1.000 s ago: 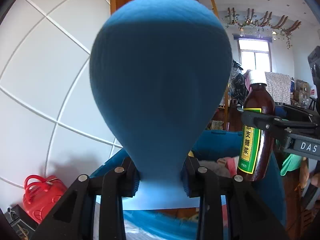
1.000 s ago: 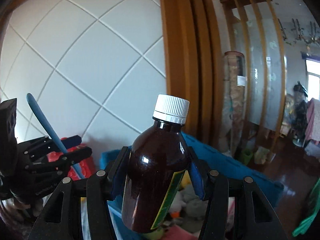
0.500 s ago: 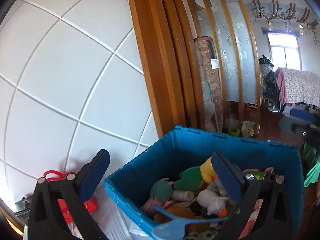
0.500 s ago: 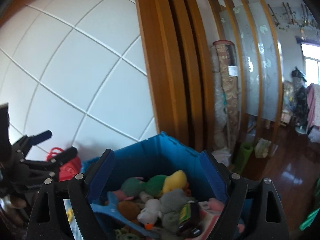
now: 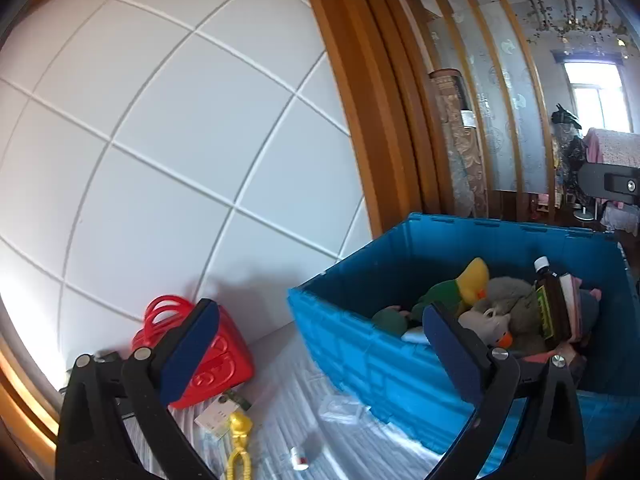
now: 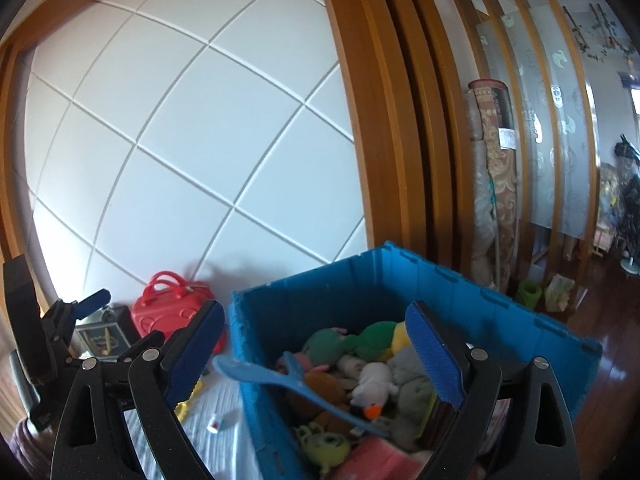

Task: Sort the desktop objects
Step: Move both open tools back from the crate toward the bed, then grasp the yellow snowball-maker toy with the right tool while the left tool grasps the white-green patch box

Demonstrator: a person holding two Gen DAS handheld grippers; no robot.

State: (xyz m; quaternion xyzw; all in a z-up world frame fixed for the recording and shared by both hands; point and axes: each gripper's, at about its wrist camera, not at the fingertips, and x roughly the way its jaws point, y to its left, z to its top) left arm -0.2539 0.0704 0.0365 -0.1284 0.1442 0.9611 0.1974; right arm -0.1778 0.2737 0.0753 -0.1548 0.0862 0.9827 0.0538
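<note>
Both drops looked done: the bottle (image 5: 554, 307) lay in the blue bin (image 6: 496, 304) on the plush toys (image 6: 372, 384), and the blue paddle (image 6: 288, 380) rested across them, poking over the rim. The left gripper (image 5: 320, 360) and right gripper (image 6: 316, 354) were spread wide with nothing between the pads, the right jaws having just been opening. Next up, I'd guess, is the desk stuff: red bag (image 5: 208, 360), yellow thing (image 5: 239, 436). It's cut off at the frame edge, hard to identify.

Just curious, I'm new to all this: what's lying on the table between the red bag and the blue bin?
In the left wrist view, between the red bag and the blue bin is bare striped tablecloth; a yellow toy lies nearer the camera.
</note>
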